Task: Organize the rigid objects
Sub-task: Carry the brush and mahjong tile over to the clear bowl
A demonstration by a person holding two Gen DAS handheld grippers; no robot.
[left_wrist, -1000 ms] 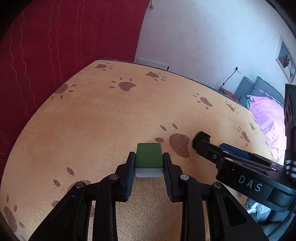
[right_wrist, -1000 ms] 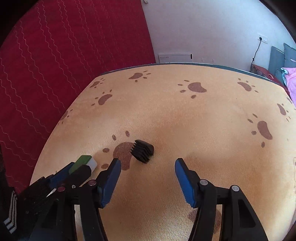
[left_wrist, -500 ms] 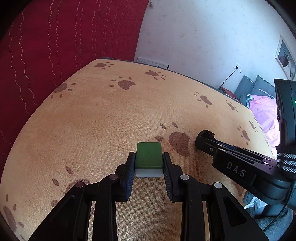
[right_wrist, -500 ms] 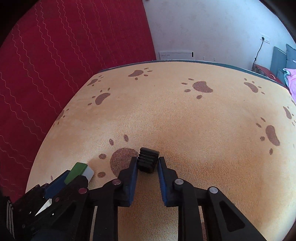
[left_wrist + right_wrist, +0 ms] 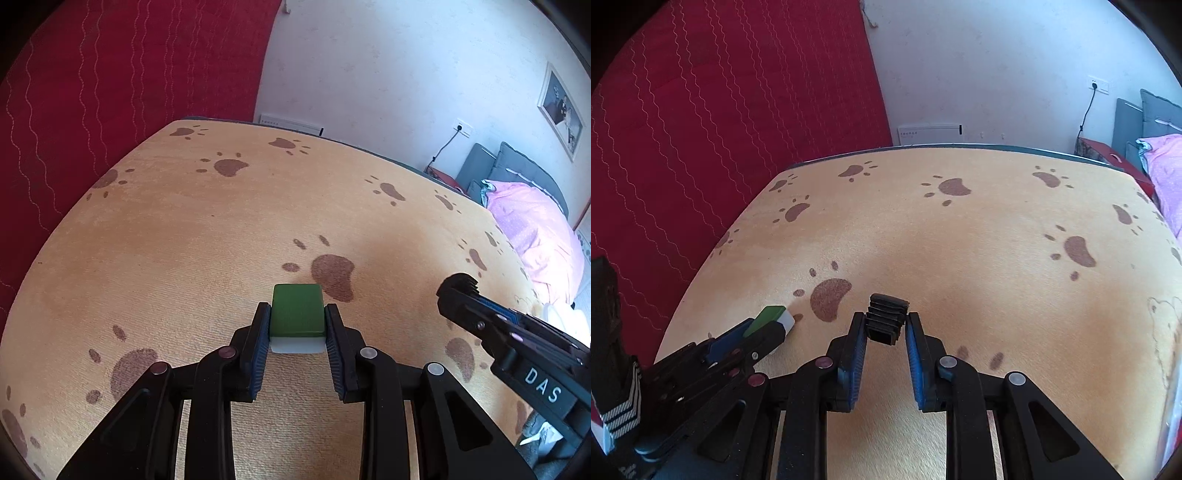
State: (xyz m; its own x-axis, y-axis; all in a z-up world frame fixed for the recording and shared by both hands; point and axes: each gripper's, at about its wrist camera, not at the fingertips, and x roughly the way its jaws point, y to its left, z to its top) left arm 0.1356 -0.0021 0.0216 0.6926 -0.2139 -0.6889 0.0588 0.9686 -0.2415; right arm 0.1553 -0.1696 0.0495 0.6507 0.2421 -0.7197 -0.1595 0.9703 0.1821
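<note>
My left gripper (image 5: 297, 317) is shut on a green-and-white block (image 5: 297, 312), green face up, held just above the orange paw-print cloth (image 5: 221, 240). My right gripper (image 5: 886, 325) is shut on a black ribbed plastic cap (image 5: 886, 314), lifted off the cloth. In the right wrist view the left gripper and the green block (image 5: 770, 316) lie at lower left. In the left wrist view the right gripper (image 5: 460, 291) reaches in from the right, with the black cap at its tip.
A red quilted cover (image 5: 92, 92) hangs behind the table on the left. A white wall (image 5: 997, 74) stands at the back. A pink blanket (image 5: 535, 229) and grey cushions lie to the right. The cloth's far edge (image 5: 923, 147) is in view.
My right gripper closed on the black cap and lifted it off the cloth, drawing back to the right. My left gripper still holds the green block in the same place.
</note>
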